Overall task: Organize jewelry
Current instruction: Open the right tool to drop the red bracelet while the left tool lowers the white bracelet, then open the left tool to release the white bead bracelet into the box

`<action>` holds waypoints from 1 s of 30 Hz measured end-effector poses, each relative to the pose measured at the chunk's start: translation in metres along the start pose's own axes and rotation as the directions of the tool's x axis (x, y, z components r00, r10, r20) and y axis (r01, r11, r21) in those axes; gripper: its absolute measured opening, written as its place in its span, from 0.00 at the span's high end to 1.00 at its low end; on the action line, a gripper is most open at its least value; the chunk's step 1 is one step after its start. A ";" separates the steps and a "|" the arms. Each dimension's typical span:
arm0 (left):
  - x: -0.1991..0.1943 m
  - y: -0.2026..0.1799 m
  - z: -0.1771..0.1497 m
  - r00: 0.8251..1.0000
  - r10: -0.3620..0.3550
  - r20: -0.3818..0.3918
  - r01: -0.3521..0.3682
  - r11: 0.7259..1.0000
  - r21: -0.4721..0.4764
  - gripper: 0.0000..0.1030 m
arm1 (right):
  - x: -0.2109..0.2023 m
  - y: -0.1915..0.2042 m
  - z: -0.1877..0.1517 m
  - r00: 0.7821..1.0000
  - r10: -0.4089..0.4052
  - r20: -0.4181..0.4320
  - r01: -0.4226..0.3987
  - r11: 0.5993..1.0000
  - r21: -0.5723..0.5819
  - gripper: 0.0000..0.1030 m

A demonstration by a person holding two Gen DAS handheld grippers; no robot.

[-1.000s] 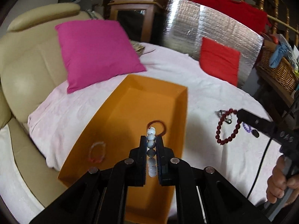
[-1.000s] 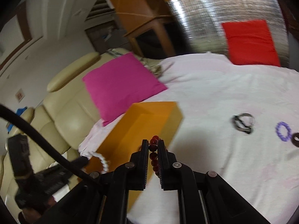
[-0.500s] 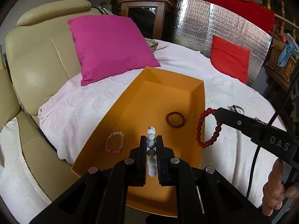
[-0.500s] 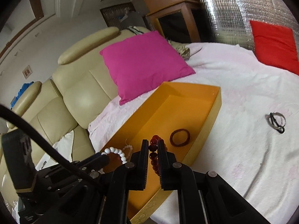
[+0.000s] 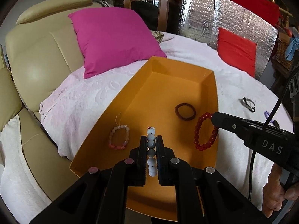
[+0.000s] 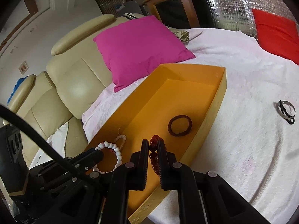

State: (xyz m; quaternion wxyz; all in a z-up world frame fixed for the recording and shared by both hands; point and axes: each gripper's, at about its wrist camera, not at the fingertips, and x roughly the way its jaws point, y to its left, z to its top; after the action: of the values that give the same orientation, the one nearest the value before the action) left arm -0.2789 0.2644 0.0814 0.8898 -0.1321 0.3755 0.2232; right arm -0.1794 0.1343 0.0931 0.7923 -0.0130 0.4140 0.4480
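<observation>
An orange tray [image 5: 211, 78] [image 6: 220, 97] lies on the pink-white cloth. My left gripper [image 5: 151, 140] is shut on a white-grey bead bracelet [image 5: 151, 153] and holds it above the tray's near end; the bracelet also shows in the right wrist view [image 6: 112, 149]. My right gripper [image 6: 153, 145] is shut on a dark red bead bracelet [image 6: 153, 155] [image 5: 205, 132] over the tray's right side. Inside the tray lie a brown ring band [image 5: 185, 111] [image 6: 179, 125] and a pale pink bead bracelet [image 5: 119, 137] [image 6: 120, 140].
A silver bangle [image 5: 247, 103] [image 6: 286, 110] and a purple band [image 5: 269, 116] lie on the cloth right of the tray. A magenta pillow [image 5: 114, 37], a red pillow [image 5: 236, 53], a beige sofa [image 5: 37, 56] and a foil panel [image 5: 224, 18] stand around.
Both grippers have moved over the tray with their bracelets. The red bracelet was carried from the cloth to above the tray's right side.
</observation>
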 end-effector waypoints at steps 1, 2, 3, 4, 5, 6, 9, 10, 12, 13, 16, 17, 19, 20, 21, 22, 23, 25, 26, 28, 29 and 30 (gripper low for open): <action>0.003 0.000 -0.001 1.000 0.004 -0.007 -0.004 1.000 -0.001 0.91 | 0.002 -0.002 -0.001 1.000 -0.001 -0.006 0.001 1.000 0.004 0.90; 0.007 0.000 -0.003 1.000 0.008 -0.019 -0.008 1.000 -0.001 0.91 | 0.004 -0.004 -0.002 1.000 -0.003 -0.009 0.003 1.000 0.008 0.90; 0.011 0.000 -0.004 1.000 0.012 -0.029 -0.012 1.000 -0.002 0.91 | 0.006 -0.005 -0.002 1.000 -0.005 -0.011 0.006 1.000 0.010 0.90; 0.014 0.001 -0.005 0.999 0.015 -0.038 -0.015 1.000 -0.003 0.91 | 0.007 -0.007 -0.003 1.000 -0.007 -0.014 0.007 1.000 0.016 0.90; 0.018 0.001 -0.007 0.999 0.019 -0.049 -0.019 1.000 -0.003 0.91 | 0.009 -0.010 -0.003 1.000 -0.007 -0.019 0.007 1.000 0.023 0.90; 0.021 0.000 -0.008 0.998 0.022 -0.057 -0.022 1.000 -0.004 0.91 | 0.011 -0.012 -0.004 1.000 -0.008 -0.022 0.009 1.000 0.027 0.90; 0.031 0.000 -0.011 0.996 0.026 -0.081 -0.026 1.000 -0.003 0.91 | 0.014 -0.016 -0.005 1.000 -0.010 -0.026 0.011 0.999 0.036 0.89; 0.034 -0.001 -0.013 0.996 0.028 -0.089 -0.028 1.000 -0.003 0.91 | 0.015 -0.017 -0.006 1.000 -0.010 -0.027 0.011 0.999 0.039 0.89; 0.039 -0.003 -0.014 0.994 0.030 -0.104 -0.030 1.000 -0.003 0.91 | 0.015 -0.020 -0.007 1.000 -0.009 -0.024 0.011 0.999 0.049 0.89; 0.042 -0.003 -0.016 0.993 0.032 -0.113 -0.033 0.999 -0.005 0.91 | 0.016 -0.022 -0.007 1.000 -0.004 -0.025 0.005 0.998 0.059 0.88; 0.048 -0.004 -0.018 0.991 0.039 -0.130 -0.041 0.999 -0.012 0.91 | 0.017 -0.025 -0.007 0.999 0.013 -0.031 -0.011 0.997 0.074 0.88; 0.050 -0.004 -0.018 0.990 0.038 -0.137 -0.040 0.999 -0.014 0.91 | 0.016 -0.026 -0.007 0.999 0.014 -0.029 -0.012 0.997 0.072 0.88; 0.051 -0.003 -0.019 0.988 0.046 -0.148 -0.049 0.999 -0.020 0.79 | 0.015 -0.027 -0.007 0.999 0.021 -0.029 -0.019 0.997 0.074 0.88; 0.052 -0.003 -0.019 0.987 0.050 -0.151 -0.054 0.998 -0.024 0.74 | 0.014 -0.028 -0.008 0.999 0.028 -0.029 -0.025 0.997 0.079 0.88; 0.051 -0.004 -0.019 0.987 0.057 -0.147 -0.061 0.998 -0.023 0.65 | 0.013 -0.030 -0.007 0.999 0.036 -0.029 -0.033 0.996 0.089 0.88; 0.050 -0.005 -0.019 0.988 0.067 -0.142 -0.070 0.997 -0.016 0.58 | 0.012 -0.031 -0.007 0.999 0.039 -0.030 -0.036 0.995 0.097 0.87; 0.049 -0.006 -0.019 0.987 0.079 -0.137 -0.081 0.997 -0.009 0.55 | 0.010 -0.033 -0.007 0.999 0.043 -0.029 -0.040 0.994 0.106 0.86; 0.045 -0.009 -0.019 0.988 0.094 -0.125 -0.095 0.995 -0.001 0.50 | 0.005 -0.036 -0.007 0.998 0.053 -0.021 -0.050 0.992 0.112 0.86; 0.043 -0.010 -0.018 0.988 0.096 -0.121 -0.097 0.995 0.002 0.50 | 0.003 -0.037 -0.007 0.999 0.052 -0.015 -0.050 0.992 0.112 0.86; 0.040 -0.011 -0.017 0.988 0.100 -0.117 -0.100 0.995 0.005 0.50 | -0.004 -0.040 -0.008 0.999 0.047 -0.002 -0.047 0.993 0.113 0.86; 0.038 -0.012 -0.017 0.988 0.103 -0.113 -0.103 0.995 0.010 0.50 | -0.008 -0.043 -0.008 0.999 0.044 0.004 -0.044 0.993 0.113 0.86; 0.036 -0.012 -0.016 0.988 0.106 -0.110 -0.105 0.994 0.013 0.50 | -0.011 -0.045 -0.009 0.999 0.038 0.007 -0.039 0.993 0.112 0.86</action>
State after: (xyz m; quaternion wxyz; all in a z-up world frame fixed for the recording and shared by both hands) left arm -0.2603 0.2580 0.0446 0.8551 -0.1209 0.4313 0.2611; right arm -0.1550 0.0958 0.0791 0.7841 0.0406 0.4366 0.4393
